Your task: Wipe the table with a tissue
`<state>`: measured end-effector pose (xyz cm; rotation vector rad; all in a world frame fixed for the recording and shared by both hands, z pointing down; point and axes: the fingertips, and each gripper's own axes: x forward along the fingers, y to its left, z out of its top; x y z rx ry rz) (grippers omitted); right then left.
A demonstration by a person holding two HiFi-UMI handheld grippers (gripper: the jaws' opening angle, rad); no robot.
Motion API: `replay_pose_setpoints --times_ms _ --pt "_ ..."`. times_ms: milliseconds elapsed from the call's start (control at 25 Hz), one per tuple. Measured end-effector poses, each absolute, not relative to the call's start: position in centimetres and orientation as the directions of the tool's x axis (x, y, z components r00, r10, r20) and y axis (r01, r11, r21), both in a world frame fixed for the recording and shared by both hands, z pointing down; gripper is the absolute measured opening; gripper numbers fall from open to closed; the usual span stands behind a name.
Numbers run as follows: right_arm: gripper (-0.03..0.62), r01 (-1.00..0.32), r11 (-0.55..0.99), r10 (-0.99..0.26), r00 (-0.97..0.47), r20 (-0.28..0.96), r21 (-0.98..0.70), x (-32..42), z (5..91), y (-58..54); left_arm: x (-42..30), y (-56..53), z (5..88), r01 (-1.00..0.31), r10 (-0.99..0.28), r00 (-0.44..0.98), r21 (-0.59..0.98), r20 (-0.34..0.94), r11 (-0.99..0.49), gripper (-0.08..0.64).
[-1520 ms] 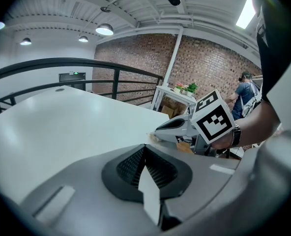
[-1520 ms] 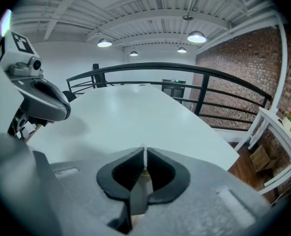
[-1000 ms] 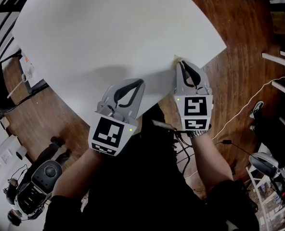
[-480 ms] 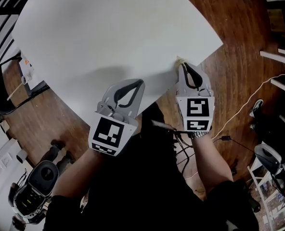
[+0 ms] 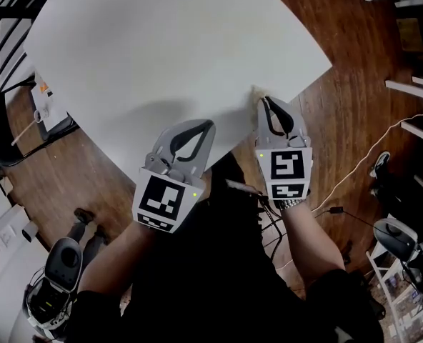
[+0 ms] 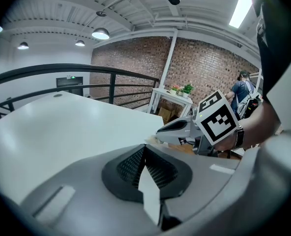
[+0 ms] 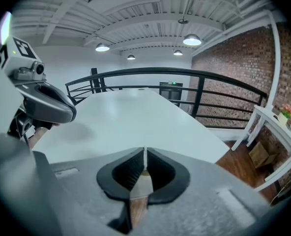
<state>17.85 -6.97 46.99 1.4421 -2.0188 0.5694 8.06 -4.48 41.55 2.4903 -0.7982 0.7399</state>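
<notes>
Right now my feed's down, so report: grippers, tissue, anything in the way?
Right gripper shut on tissue, at the table's near edge. Left gripper shut, empty, beside it. Nothing in the way on the table.

Wooden floor (image 5: 354, 106), black railing (image 7: 135, 72), brick wall (image 6: 209, 58), ceiling lamp (image 6: 101, 33)

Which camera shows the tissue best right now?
The head view: the tissue shows as a pale wad on the table edge at the right gripper's tip. The right gripper view shows only a sliver between shut jaws; the left gripper view, a small beige bit.
</notes>
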Motion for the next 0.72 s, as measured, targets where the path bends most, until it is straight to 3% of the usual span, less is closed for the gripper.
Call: replay_pose_setpoints --times_ms 720 --pt "0.008 -0.925 0.379 -0.737 -0.286 0.613 0.024 11.6 40.5 -4.2 4.1 -2.7 36.6 -0.625 -0.465 0.716 0.182 0.521 -0.759 0.011"
